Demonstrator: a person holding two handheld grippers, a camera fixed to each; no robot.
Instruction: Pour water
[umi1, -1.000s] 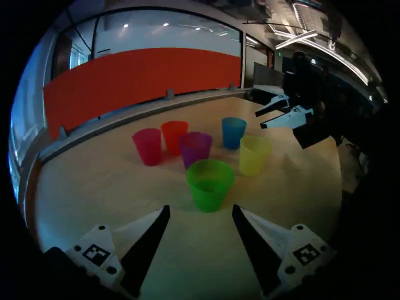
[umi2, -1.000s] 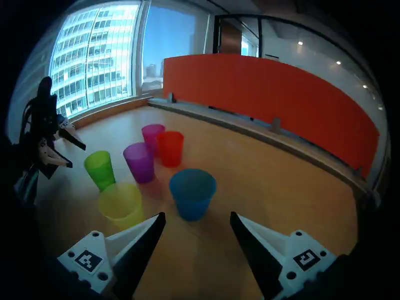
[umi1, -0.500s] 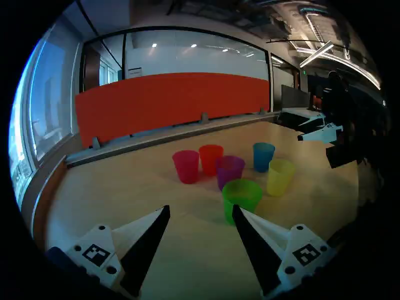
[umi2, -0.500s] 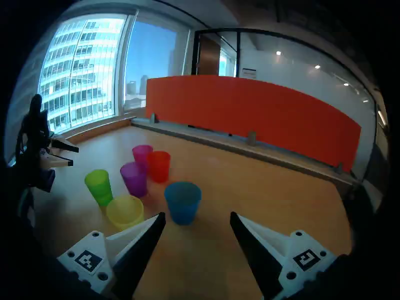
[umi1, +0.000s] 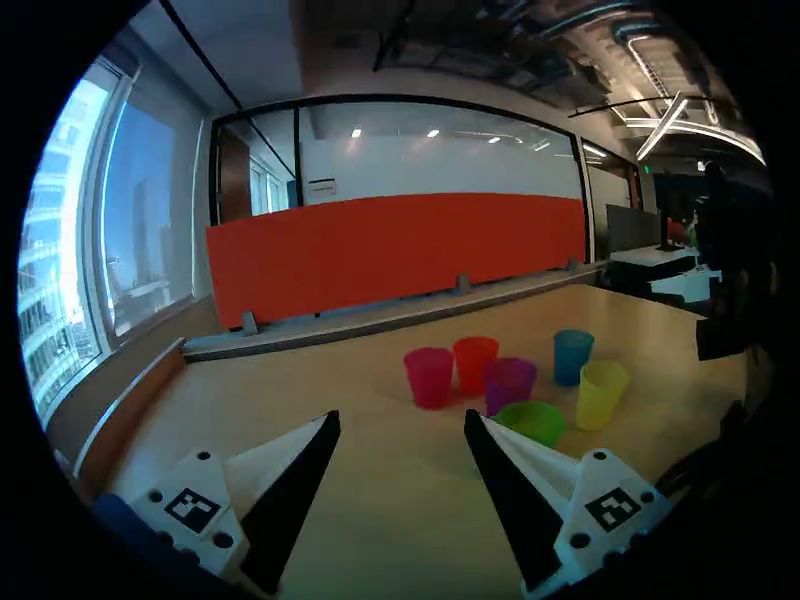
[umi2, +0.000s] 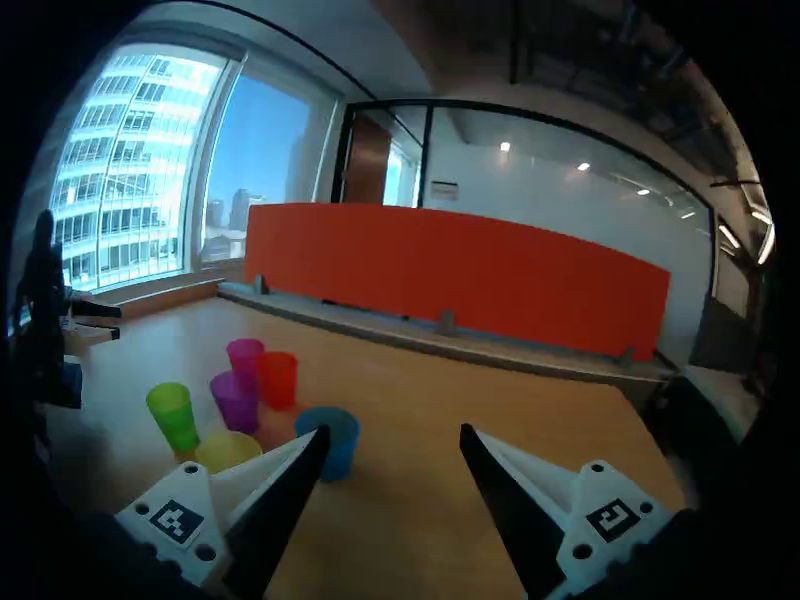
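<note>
On the worktop (umi1: 250, 400) six coloured cups (umi1: 509, 380) huddle; fingers (umi1: 290, 480) of left gripper (umi1: 401, 415) and right gripper (umi2: 393, 430) spread wide, empty, apparently short of them.

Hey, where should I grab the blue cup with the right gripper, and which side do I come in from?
Take the blue cup across its side wall, just under the rim. It stands upright and widens upward, so a hold there probably won't slip. Bring the open right gripper in level from its free side, away from the yellow cup and the purple cup.
</note>
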